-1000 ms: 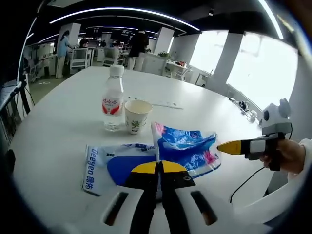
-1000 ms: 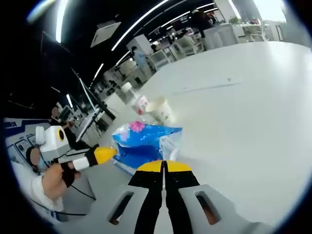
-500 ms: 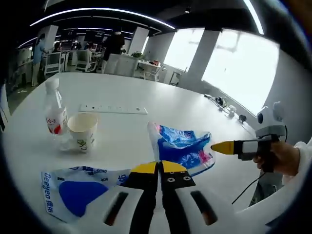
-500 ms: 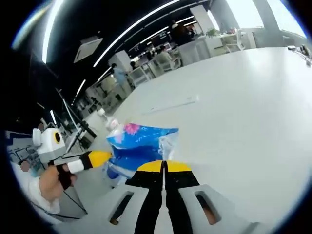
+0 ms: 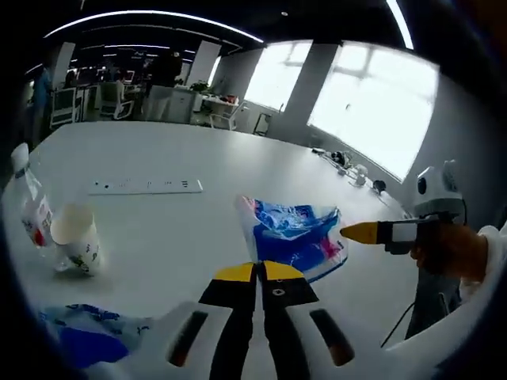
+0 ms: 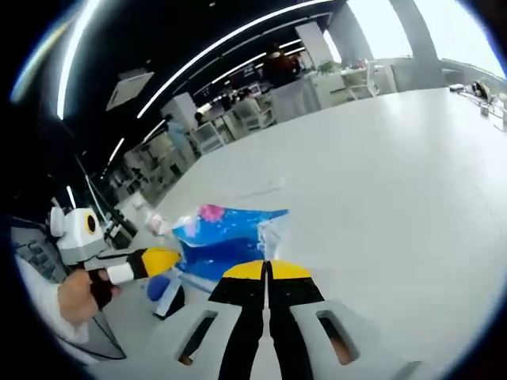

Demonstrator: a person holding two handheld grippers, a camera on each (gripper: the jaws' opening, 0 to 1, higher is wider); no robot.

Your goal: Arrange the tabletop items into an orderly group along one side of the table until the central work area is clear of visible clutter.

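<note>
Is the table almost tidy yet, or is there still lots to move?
Not tidy yet. Nothing looks grouped: the water bottle and paper cup stand together at one end, a white-and-blue packet lies apart, and a power strip lies mid-table. In hand: both grippers, left and right, have their jaws closed at the blue floral bag. Everything needs lining up.

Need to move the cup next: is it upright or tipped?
Upright: the paper cup stands on its base on the table, beside the bottle.
</note>
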